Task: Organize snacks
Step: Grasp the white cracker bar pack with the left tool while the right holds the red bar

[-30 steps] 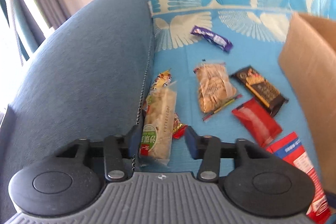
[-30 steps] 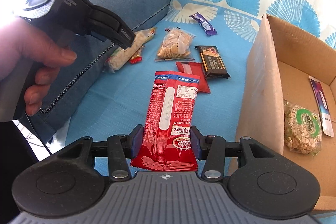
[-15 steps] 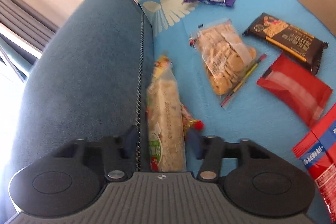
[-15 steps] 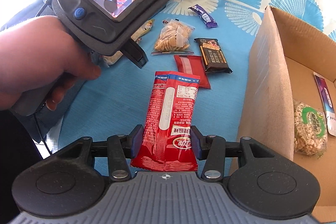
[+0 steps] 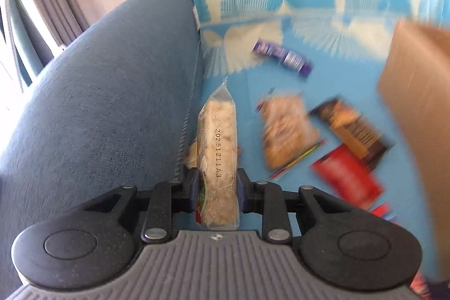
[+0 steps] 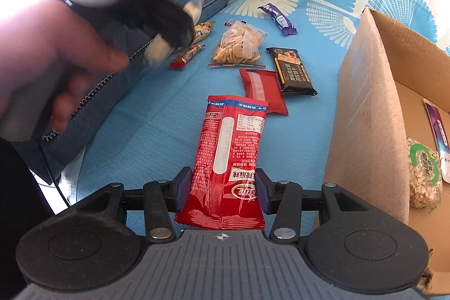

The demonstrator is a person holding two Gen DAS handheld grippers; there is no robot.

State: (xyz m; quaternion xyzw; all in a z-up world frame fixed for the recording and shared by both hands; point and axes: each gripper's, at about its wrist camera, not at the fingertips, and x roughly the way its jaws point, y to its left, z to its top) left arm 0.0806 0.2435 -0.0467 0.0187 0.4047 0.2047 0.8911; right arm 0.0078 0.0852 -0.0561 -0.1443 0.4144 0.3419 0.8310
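On a sofa seat covered by a blue cloth [image 6: 157, 114] with white fan patterns, two hand-held grippers each hold a snack. The left gripper [image 5: 217, 187] has just closed its jaws and now pinches a long clear pack of pale rice crackers [image 5: 218, 151]; the pack's long axis runs straight ahead along the fingers, its sealed tip pointing away toward the sofa back, beside the blue armrest [image 5: 107, 103]. The printed code "20251211A3" runs lengthwise down the wrapper. The right gripper [image 6: 220, 191], about half open, clamps the near end of a red snack packet [image 6: 230, 148], which also lies lengthwise away from the camera, its blue-edged far end toward the other snacks. Its text is Chinese and reads upside down. Beyond it on the cloth lie a plain red packet [image 6: 261, 90], a dark brown bar [image 6: 294, 72], a clear bag of biscuits [image 6: 239, 45] and a purple bar [image 6: 277, 18]. An open cardboard box [image 6: 368, 108] stands at the right.
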